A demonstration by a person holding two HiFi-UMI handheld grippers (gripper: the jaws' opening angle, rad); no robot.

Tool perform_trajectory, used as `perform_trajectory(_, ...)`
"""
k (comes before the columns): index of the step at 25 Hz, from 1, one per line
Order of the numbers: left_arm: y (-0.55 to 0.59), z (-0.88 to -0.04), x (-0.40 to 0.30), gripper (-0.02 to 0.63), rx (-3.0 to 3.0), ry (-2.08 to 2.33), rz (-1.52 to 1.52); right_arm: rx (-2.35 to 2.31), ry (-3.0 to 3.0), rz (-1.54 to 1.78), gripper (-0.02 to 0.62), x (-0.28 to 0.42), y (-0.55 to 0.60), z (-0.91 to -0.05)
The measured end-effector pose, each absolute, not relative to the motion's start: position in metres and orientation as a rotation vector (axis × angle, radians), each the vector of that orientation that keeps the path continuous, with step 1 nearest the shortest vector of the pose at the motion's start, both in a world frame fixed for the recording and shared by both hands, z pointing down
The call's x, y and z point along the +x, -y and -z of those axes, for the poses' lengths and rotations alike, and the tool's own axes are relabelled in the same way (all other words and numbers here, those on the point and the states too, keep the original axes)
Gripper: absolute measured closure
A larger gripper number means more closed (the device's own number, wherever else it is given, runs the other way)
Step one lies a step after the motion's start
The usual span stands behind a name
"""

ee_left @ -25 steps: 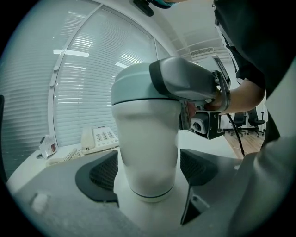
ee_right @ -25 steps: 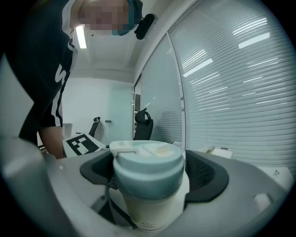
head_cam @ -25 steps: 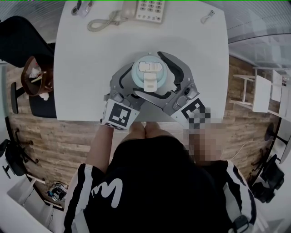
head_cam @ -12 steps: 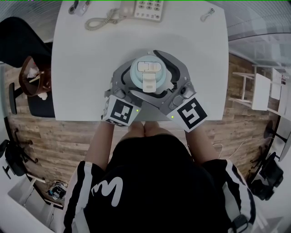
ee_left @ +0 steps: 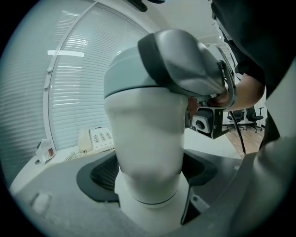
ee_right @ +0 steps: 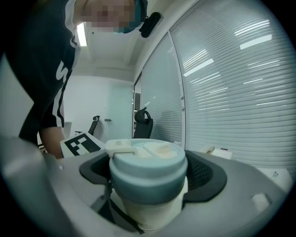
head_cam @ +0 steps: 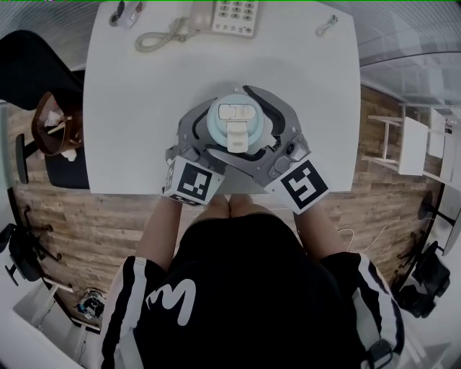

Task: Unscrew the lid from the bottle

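A white bottle [ee_left: 148,152] with a pale blue flip-top lid [head_cam: 235,122] stands upright near the front edge of the white table [head_cam: 130,108]. My left gripper [head_cam: 225,131] comes in from the lower left. Its jaws are closed round the bottle's white body below the lid, and its black pads [ee_left: 99,173] lie against the body. My right gripper [head_cam: 245,119] comes in from the lower right, higher up. Its pads [ee_right: 206,178] flank the lid [ee_right: 148,171] and press on its rim. One right jaw shows wrapped over the lid in the left gripper view. The bottle's base is hidden.
A desk phone [head_cam: 227,14] with a coiled cord [head_cam: 158,36] sits at the table's far edge, with a small object [head_cam: 128,13] far left and a small metal clip [head_cam: 328,25] far right. A brown bag [head_cam: 57,126] rests left of the table. The person stands against the front edge.
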State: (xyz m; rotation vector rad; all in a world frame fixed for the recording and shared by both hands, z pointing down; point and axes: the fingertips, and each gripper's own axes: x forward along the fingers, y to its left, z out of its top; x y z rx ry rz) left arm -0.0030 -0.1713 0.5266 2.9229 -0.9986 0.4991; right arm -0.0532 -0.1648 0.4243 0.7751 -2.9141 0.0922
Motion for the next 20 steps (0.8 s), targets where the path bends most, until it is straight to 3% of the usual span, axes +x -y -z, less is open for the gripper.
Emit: perform_trajectory(20,0.154,-0.396,-0.005,0.19,3.027,0.941,-0.409,0.776,3.012,-0.055,0.141,-0.045,0.148,-0.296)
